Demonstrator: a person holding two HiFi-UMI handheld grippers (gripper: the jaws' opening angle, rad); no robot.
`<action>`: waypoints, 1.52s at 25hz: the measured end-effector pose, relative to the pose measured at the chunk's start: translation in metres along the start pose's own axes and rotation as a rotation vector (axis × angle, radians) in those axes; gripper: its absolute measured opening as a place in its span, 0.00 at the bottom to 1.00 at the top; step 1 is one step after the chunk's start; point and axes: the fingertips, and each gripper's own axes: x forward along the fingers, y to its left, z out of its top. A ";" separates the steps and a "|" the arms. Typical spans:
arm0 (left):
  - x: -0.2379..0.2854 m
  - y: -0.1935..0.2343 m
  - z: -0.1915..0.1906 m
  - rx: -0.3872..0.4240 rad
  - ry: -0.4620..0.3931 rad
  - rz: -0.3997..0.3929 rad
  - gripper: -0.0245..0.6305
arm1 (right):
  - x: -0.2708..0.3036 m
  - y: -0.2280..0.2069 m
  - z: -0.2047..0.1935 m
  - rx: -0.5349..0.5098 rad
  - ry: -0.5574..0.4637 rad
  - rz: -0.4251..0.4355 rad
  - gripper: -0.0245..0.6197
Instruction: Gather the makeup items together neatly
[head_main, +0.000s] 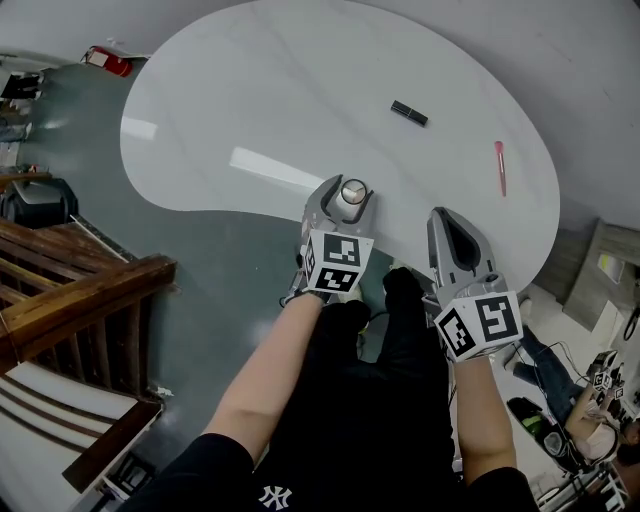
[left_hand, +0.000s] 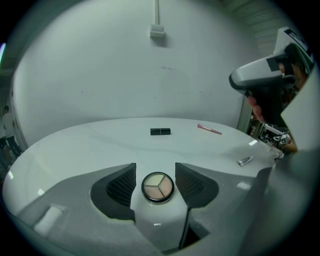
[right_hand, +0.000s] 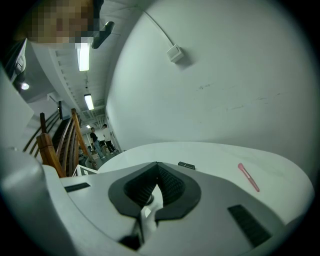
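Currently, in the head view, the white bench (head_main: 250, 90) is carrying the makeup. The left gripper (head_main: 349, 189) is reaching over the bench's near edge, with a round compact (head_main: 353, 191) sitting between its fingers (head_main: 322, 197). The right gripper (head_main: 445, 215) is hovering just right of it, also over the near edge. A black tube (head_main: 409, 113) is lying well apart, toward the far edge. A pink stick (head_main: 500, 167) is lying close to the right edge. A wooden railing (head_main: 80, 290) is showing off the bench to the left.

In the left gripper view, the left gripper (left_hand: 155, 166) is standing wide open. The compact (left_hand: 158, 187) is resting on the bench (left_hand: 75, 145) between the two fingers (left_hand: 120, 187), with a thin gap on each side, so nothing is being squeezed. The black tube (left_hand: 160, 131) and the pink stick (left_hand: 209, 129) are lying beyond it near the far edge. A small silver tube (left_hand: 244, 161) is lying near the right edge. The right gripper (left_hand: 265, 75) is showing at the upper right.

In the right gripper view, the right gripper (right_hand: 157, 164) is pointing across the bench (right_hand: 215, 155). Its fingers (right_hand: 172, 187) are pressing together at the tips and holding nothing. The black tube (right_hand: 186, 165) is showing just past the tips, and the pink stick (right_hand: 248, 177) is lying off to the right.
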 end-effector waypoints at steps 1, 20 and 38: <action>-0.004 -0.001 0.004 0.006 -0.007 -0.001 0.39 | -0.003 -0.001 0.002 0.004 -0.003 -0.008 0.06; -0.024 -0.166 0.047 0.239 -0.045 -0.418 0.38 | -0.098 -0.064 0.025 0.044 -0.043 -0.198 0.06; 0.006 -0.245 -0.003 0.668 0.123 -0.691 0.36 | -0.117 -0.110 -0.024 0.068 0.026 -0.203 0.06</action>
